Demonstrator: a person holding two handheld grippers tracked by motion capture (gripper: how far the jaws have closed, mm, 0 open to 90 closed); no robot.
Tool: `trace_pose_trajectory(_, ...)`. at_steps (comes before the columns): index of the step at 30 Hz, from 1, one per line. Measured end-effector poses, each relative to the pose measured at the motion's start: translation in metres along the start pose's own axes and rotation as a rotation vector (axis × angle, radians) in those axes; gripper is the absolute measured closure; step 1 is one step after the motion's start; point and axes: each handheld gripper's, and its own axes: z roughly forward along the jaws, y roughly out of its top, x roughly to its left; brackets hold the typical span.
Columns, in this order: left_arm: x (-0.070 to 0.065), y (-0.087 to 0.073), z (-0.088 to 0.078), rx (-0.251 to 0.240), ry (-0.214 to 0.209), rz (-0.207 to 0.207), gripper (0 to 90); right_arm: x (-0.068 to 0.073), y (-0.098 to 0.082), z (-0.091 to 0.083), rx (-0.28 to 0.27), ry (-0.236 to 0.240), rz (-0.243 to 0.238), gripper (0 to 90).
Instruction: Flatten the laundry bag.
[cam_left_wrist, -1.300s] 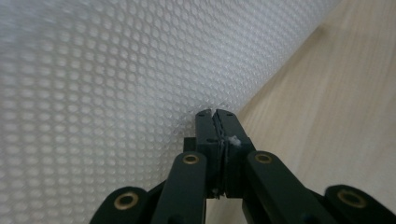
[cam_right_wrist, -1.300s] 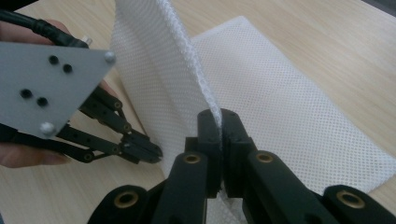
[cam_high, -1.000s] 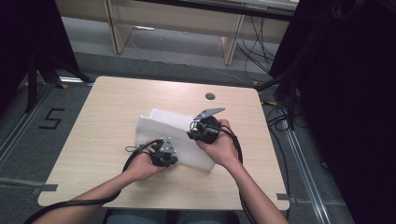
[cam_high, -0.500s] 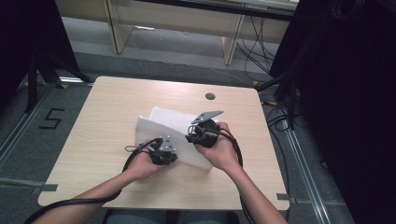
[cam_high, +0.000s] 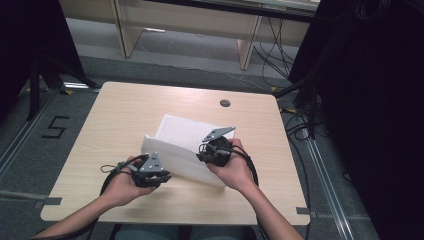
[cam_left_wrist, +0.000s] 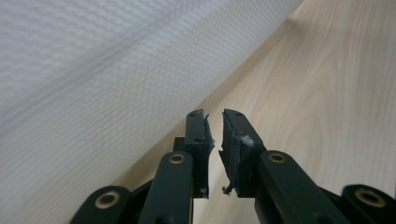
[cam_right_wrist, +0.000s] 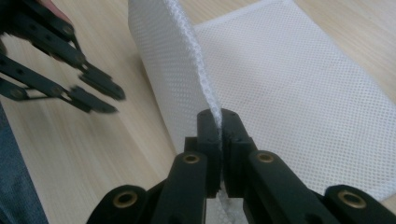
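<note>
Since the earlier frame, the left tongs (cam_high: 161, 176) had been drawn away from the white mesh cloth (cam_high: 187, 137) toward the near left of the worktop (cam_high: 115, 115), and their jaws had just been opening. In the left gripper view they were seen parted by a narrow gap with nothing between them, the cloth rising just beside and to the left of them as a slanted white wall.

The cloth lay at the middle of the worktop, partly lifted into a fold, its long axis running from the near right to the far left in the high view. It was judged that any renewed grasp would depend on this: the raised near edge lay just to the right of the left tongs, well within reach of that hand.

The right tongs (cam_high: 206, 153) were seen closed on the cloth's edge. In the right gripper view (cam_right_wrist: 219, 122) the mesh was pinched between the pads and stood up from them as a ridge, with the flat remainder spread beyond. That view also showed the left tongs apart from the cloth, which the high view left uncertain.
</note>
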Motion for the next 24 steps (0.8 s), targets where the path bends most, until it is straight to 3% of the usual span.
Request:
trace_pose_trajectory(1, -0.001, -0.008, -0.011, -0.001, 0.016, -0.006, 79.0, 0.001, 0.001, -0.001, 0.022, 0.014, -0.003, 88.7)
trace_pose_trajectory(5, 0.000, -0.023, -0.025, 0.006, 0.023, -0.035, 78.3, 0.007, -0.001, 0.000, 0.037, 0.019, 0.012, 88.7)
trace_pose_trajectory(8, 0.004, -0.037, -0.035, 0.039, 0.057, -0.043, 77.6, 0.010, -0.004, 0.002, 0.034, 0.017, 0.014, 88.6)
trace_pose_trajectory(9, 0.008, -0.044, -0.039, 0.069, 0.079, -0.035, 77.3, 0.011, -0.005, 0.003, 0.046, 0.028, -0.007, 88.6)
trace_pose_trajectory(10, 0.010, -0.047, -0.041, 0.073, 0.086, -0.044, 77.0, 0.014, -0.007, 0.004, 0.050, 0.022, 0.019, 88.5)
trace_pose_trajectory(14, 0.017, -0.051, -0.045, 0.080, 0.094, -0.067, 76.0, 0.014, -0.011, 0.003, 0.067, 0.035, 0.005, 88.5)
trace_pose_trajectory(16, 0.023, -0.054, -0.046, 0.078, 0.103, -0.105, 75.9, 0.016, -0.013, 0.003, 0.074, 0.033, 0.014, 88.5)
trace_pose_trajectory(24, 0.034, -0.058, -0.052, 0.082, 0.132, -0.148, 75.0, 0.018, -0.018, 0.007, 0.073, 0.038, -0.016, 88.5)
